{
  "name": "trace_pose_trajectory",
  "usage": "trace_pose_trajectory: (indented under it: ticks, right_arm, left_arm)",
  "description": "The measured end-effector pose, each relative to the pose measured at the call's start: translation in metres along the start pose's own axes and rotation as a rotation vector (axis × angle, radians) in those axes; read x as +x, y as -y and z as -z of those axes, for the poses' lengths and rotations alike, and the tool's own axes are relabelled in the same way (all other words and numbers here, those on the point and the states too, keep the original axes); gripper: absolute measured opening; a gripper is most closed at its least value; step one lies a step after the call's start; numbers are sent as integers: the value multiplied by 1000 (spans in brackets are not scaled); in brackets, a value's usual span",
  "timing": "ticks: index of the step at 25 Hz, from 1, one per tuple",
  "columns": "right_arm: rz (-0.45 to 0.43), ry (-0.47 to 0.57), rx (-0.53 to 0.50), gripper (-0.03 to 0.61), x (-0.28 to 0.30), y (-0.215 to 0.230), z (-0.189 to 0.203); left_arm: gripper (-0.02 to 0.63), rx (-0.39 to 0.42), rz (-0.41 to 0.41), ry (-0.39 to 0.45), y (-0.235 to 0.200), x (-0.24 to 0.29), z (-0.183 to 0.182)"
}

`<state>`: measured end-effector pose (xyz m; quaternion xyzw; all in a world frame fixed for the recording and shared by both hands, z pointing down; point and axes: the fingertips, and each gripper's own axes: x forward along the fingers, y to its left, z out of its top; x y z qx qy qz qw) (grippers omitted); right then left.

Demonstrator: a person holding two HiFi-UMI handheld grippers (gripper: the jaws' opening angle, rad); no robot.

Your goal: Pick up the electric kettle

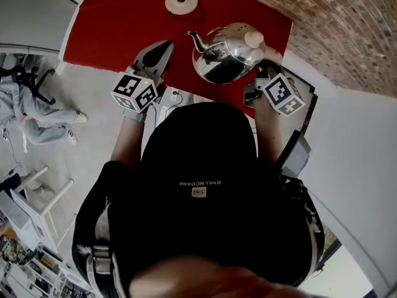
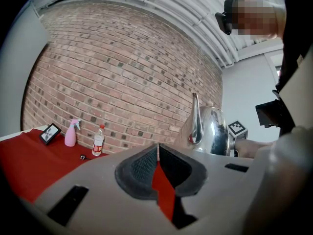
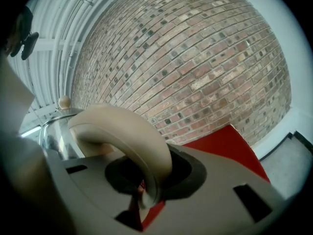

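The shiny electric kettle (image 1: 226, 58) is over the red tabletop (image 1: 111, 36), roughly 1 o'clock from the person's head. The right gripper (image 3: 146, 182) has its jaws clamped partway shut on the beige handle (image 3: 122, 131). The left gripper (image 2: 157, 165) sits at the kettle's 9 o'clock, jaws closed on nothing. A round white base (image 1: 181, 2) is at its 11 o'clock.
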<state>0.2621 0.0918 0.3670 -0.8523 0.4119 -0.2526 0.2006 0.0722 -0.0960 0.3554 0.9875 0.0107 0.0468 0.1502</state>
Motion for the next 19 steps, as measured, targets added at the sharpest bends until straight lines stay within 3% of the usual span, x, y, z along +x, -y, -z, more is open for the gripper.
trace_pose_trajectory:
  ticks: [19]
  right_arm:
    - [-1,-18,-6,84,16,7,-1]
  left_arm:
    - [6,-6,-16,-1,-2,11,4]
